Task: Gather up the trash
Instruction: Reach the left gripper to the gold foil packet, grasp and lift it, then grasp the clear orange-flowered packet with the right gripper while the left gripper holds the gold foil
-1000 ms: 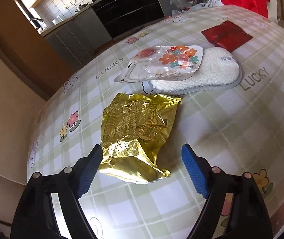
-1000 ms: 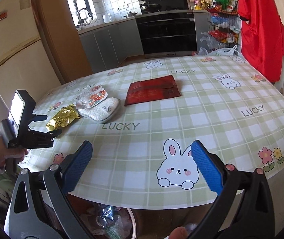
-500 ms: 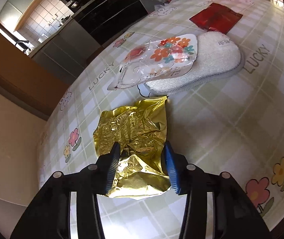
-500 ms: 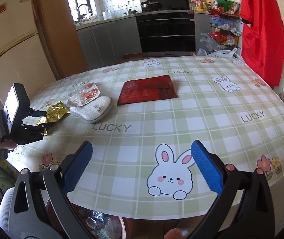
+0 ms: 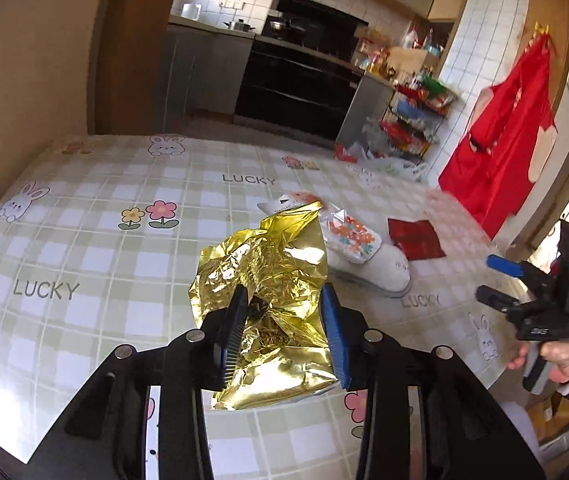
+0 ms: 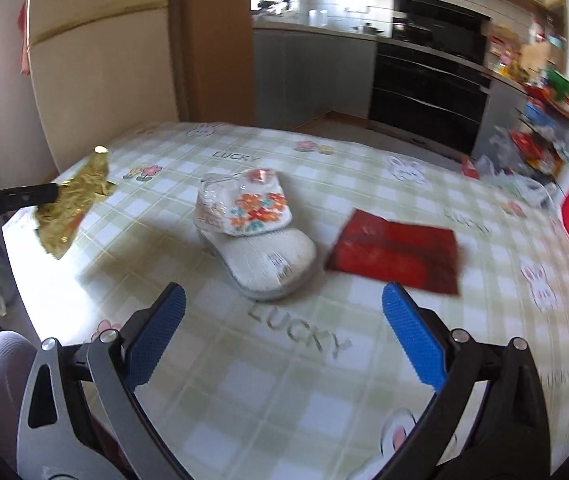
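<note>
Foil, gold and heavily crumpled, makes up the empty snack bag (image 5: 268, 280) that the left gripper (image 5: 284, 328) has pinched between its blue ribbed pads; the jaws are closing on it, the bag bunched in the gap. The bag is off the worktop (image 5: 96, 260): from the right wrist view it hangs in the air at the worktop's left edge, its long axis slanting from a top corner down to a lower corner. Its torn mouth gapes toward the left camera, and something dark shows inside, though I cannot tell what.

The right gripper (image 6: 284, 344) stands wide apart with nothing between its pads, above the checked, glossy tablecloth printed with rabbits and flowers.

In the middle of the worktop lies a white, knitted, rounded pad (image 6: 272, 262), and on top of it rests a clear crinkled wrapper with orange flowers (image 6: 244, 204). Just beside the pad, to its right, a flat red foil packet (image 6: 400, 256), roughly rectangular, lies on the cloth.
</note>
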The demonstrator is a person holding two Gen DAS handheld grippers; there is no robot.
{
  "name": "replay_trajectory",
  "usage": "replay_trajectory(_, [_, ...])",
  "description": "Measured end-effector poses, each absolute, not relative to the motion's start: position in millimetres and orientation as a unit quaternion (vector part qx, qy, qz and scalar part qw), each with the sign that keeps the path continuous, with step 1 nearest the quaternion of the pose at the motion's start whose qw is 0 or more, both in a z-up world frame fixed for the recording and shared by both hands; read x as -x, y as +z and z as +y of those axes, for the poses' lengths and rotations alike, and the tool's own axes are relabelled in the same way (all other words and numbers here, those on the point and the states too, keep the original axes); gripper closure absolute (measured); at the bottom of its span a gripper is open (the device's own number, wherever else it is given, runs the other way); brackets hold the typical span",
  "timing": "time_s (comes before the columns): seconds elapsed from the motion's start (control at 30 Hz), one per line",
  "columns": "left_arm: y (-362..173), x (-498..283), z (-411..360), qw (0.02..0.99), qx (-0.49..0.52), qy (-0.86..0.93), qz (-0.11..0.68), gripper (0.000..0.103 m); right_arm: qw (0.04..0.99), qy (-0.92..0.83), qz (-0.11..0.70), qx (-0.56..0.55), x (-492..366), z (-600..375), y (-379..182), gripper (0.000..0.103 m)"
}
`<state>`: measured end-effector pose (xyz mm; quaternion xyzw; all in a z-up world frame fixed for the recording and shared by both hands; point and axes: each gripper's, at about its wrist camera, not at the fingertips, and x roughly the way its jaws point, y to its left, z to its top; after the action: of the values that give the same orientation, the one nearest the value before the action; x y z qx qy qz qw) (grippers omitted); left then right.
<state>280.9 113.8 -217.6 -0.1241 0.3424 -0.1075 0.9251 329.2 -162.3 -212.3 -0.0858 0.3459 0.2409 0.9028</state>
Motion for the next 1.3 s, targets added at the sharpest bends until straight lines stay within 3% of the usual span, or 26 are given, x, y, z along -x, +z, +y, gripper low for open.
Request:
replay_trajectory(0.13, [-222.9,-256.8,133.5,0.919,0.199,-0.096,0.327,0.066,0.887,0.260,0.356,0.136,-369.4,-113.3,-223.0,0.006])
replay_trajectory(0.33, [-230.1,-226.7,149.7,0.919,0.194,-0.086,0.332,0.066,0.867,0.271,0.375,0.188,-401.1,-58.4,-249.1,0.006])
replay_trajectory(0.53, [-230.7,-213.8,170.2,0.918,0.211,-0.076,0.328,0.066,0.864,0.239,0.422,0.134,-440.1,-42.6,-271.3,0.006])
replay_trajectory(0.7, [-229.6,-207.8,173.8,0.919,0.216,-0.079,0.319,0.066,0.861,0.216,0.431,0.161,-451.8,-31.2,-280.7,0.006])
replay_trajectory(0.77, [-233.0,-205.0,176.2,0.918,0.224,-0.078,0.319,0.066,0.860,0.219,0.432,0.159,-451.4,-30.7,-279.5,0.011])
replay_trajectory(0.83, [-236.7,-202.8,178.6,0.915,0.233,-0.077,0.319,0.066,0.858,0.233,0.432,0.151,-449.4,-31.4,-275.8,0.036])
replay_trajectory(0.93, [-239.6,-200.6,179.3,0.914,0.239,-0.075,0.320,0.066,0.859,0.231,0.433,0.144,-446.1,-31.9,-268.6,0.055])
replay_trajectory(1.3, [-228.1,-187.4,178.6,0.918,0.247,-0.082,0.300,0.066,0.882,0.246,0.387,0.110,-409.8,-44.5,-222.3,0.059])
